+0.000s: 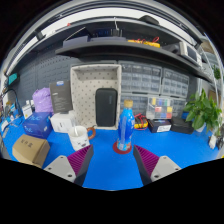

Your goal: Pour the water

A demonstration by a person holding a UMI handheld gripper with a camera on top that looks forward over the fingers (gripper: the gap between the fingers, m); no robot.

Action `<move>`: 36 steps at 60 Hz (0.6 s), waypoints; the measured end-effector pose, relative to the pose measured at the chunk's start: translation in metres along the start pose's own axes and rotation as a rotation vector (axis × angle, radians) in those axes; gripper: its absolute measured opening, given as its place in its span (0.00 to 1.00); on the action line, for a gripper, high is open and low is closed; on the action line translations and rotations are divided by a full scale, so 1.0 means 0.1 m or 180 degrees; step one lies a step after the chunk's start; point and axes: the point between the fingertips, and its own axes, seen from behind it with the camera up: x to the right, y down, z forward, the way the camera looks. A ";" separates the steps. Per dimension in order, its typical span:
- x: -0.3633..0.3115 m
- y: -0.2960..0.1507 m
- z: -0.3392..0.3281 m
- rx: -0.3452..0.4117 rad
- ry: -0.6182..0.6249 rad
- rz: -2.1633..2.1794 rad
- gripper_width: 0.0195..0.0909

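Observation:
A clear bottle (126,126) with blue liquid and a blue cap stands upright on a round red coaster (122,148) on the blue table (112,170). It stands just beyond my fingertips, slightly right of the midline. A white cup (79,138) with a dark rim stands to the left of the bottle, ahead of my left finger (72,165). My gripper (113,162) is open, its purple-padded fingers spread wide with only bare blue table between them. Nothing is held.
A cardboard box (31,150) and a blue basket (39,124) sit at the left. A beige pegboard panel with a dark rectangle (106,106) stands behind. At the right are a green plant (206,112), a clear container (159,108) and a black box (181,124).

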 end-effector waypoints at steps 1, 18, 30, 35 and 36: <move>-0.03 -0.05 -0.04 0.0004 0.0015 0.0008 0.87; -0.31 -0.74 -0.65 0.0240 0.0117 0.0199 0.87; -0.27 -0.88 -0.86 0.0280 0.0253 0.0178 0.87; -0.26 -0.88 -0.91 0.0263 0.0282 0.0146 0.87; -0.27 -0.87 -0.91 0.0254 0.0274 0.0154 0.86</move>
